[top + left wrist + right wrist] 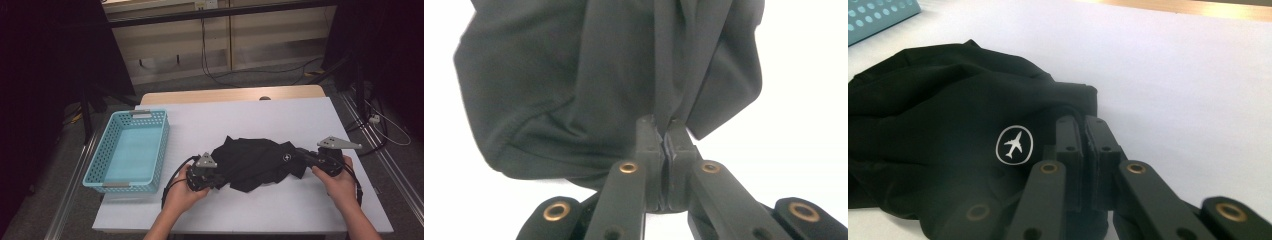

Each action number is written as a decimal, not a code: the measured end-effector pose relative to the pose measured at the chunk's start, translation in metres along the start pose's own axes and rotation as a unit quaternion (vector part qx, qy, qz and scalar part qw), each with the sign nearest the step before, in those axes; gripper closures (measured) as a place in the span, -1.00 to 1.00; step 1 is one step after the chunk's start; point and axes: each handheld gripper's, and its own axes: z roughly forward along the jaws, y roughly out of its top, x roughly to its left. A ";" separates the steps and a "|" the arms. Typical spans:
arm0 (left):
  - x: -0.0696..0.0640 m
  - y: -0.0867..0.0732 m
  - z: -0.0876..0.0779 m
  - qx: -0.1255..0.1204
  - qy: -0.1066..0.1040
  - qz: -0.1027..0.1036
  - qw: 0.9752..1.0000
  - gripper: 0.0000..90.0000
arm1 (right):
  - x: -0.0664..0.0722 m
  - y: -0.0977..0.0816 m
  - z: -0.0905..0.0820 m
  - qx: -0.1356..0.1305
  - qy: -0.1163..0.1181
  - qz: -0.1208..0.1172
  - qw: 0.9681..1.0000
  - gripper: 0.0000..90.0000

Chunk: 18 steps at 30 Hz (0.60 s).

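Note:
A crumpled black garment (255,161) with a small white aeroplane logo (1014,144) lies on the white table (260,120), between my two hands. At its left end my left gripper (214,176) is shut on a fold of the cloth; in the left gripper view the black garment (574,85) runs up from between the closed pads (647,145). My right gripper (303,156) is shut on the garment's right edge, where the black garment (938,115) bunches against the closed fingers (1068,135).
A light blue perforated basket (131,150) with nothing in it stands at the table's left side. A wooden strip (230,94) runs along the far edge. Cables and dark stands sit on the floor beyond and to the right.

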 end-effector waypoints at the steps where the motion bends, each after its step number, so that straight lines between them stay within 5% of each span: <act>1: 0.003 0.001 -0.006 -0.011 0.003 -0.011 1.000 0.96 | 0.000 0.000 -0.001 0.000 0.001 -0.002 1.000 0.91; 6: 0.021 0.003 -0.035 -0.063 0.026 -0.061 0.996 0.97 | 0.005 0.000 -0.002 0.006 0.025 -0.015 1.000 0.91; 9: 0.028 0.001 -0.045 -0.073 0.037 -0.086 0.993 0.97 | 0.014 -0.002 0.001 0.037 0.047 -0.049 0.997 0.85; 14: 0.033 -0.002 -0.047 -0.074 0.038 -0.093 0.992 0.97 | 0.025 -0.007 0.008 0.068 0.061 -0.065 0.994 0.55; 18: 0.032 0.001 -0.046 -0.077 0.038 -0.091 0.992 0.97 | 0.028 -0.001 0.007 0.050 0.065 -0.045 0.996 0.15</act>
